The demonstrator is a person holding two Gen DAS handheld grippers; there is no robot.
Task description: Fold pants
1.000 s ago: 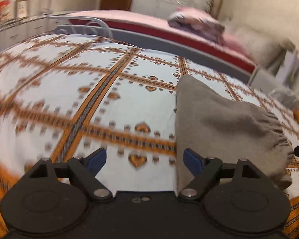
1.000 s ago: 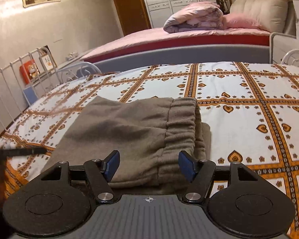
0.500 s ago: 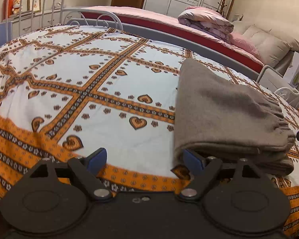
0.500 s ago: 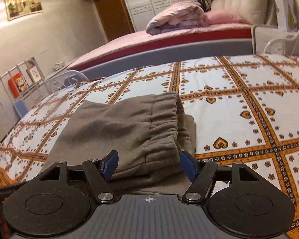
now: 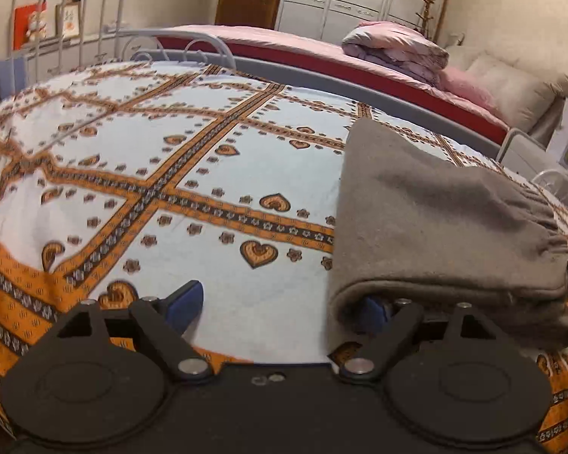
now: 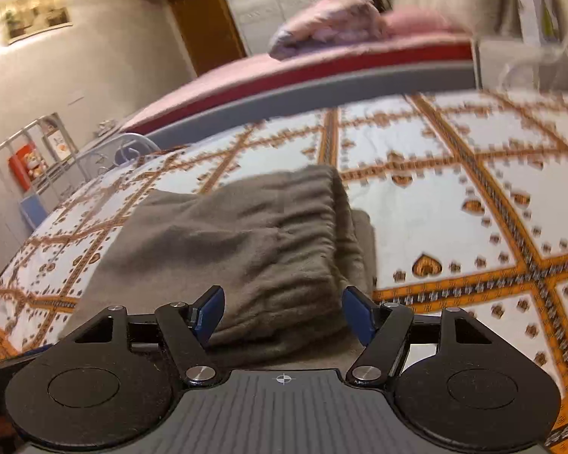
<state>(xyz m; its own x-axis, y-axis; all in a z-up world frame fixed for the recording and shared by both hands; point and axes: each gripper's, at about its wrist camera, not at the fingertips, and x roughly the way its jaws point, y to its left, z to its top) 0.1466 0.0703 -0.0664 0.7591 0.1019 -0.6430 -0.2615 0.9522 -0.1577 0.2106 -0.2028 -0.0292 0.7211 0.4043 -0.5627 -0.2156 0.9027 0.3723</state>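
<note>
Two wrist fisheyes, both low over the patterned bedspread.
Left view sits close at the folded pants' left edge, facing the pink bed; right view faces the same pants at their waistband end.

No legible text, brand or number is to be found — the red card on the far shelf is too blurred to be read.

Your left gripper now sits lower and closer to the folded pants; its right fingertip tucks under their near edge. Your right gripper tilts, with the pants' waistband farther from it.
</note>
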